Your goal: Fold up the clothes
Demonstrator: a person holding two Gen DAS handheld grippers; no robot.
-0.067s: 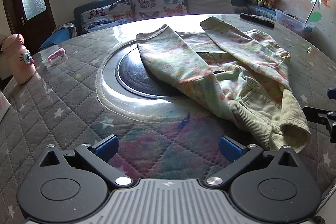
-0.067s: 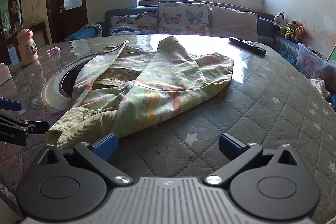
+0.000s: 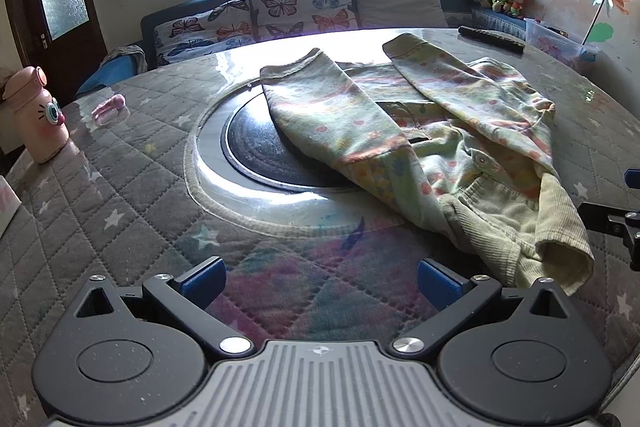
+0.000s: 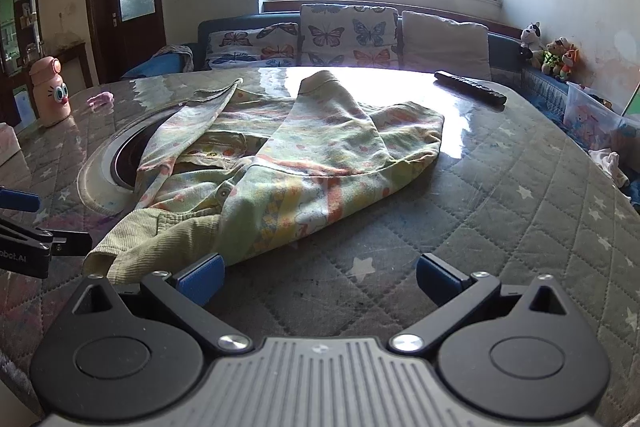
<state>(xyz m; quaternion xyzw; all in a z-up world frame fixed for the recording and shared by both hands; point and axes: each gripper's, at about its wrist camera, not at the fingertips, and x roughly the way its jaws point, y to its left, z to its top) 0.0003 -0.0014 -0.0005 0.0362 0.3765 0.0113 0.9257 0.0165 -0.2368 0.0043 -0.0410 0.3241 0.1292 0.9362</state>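
Judging progress: we reckon approx halfway, both sleeves already lie folded in over the body; body fold not yet done.
Garment: we see the pastel print jacket [image 3: 460, 131] lying on the round table [image 3: 120, 195], partly over the dark centre disc [image 3: 256, 147]; corduroy collar [image 3: 520, 227] at the near edge.
Left gripper [image 3: 320, 281]: we hold it w/ jaws wide apart, nothing btwn, over bare quilted cover just left of the collar.
Right gripper [image 4: 318, 277]: jaws wide apart too, empty; left pad [image 4: 200, 277] just beside the collar, touching or not we can't tell.
Left to do: we think grab collar end, fold body over, tidy.
Clutter: remote [image 4: 470, 87] and pink bottle [image 3: 38, 115] sit well apart from the jacket.
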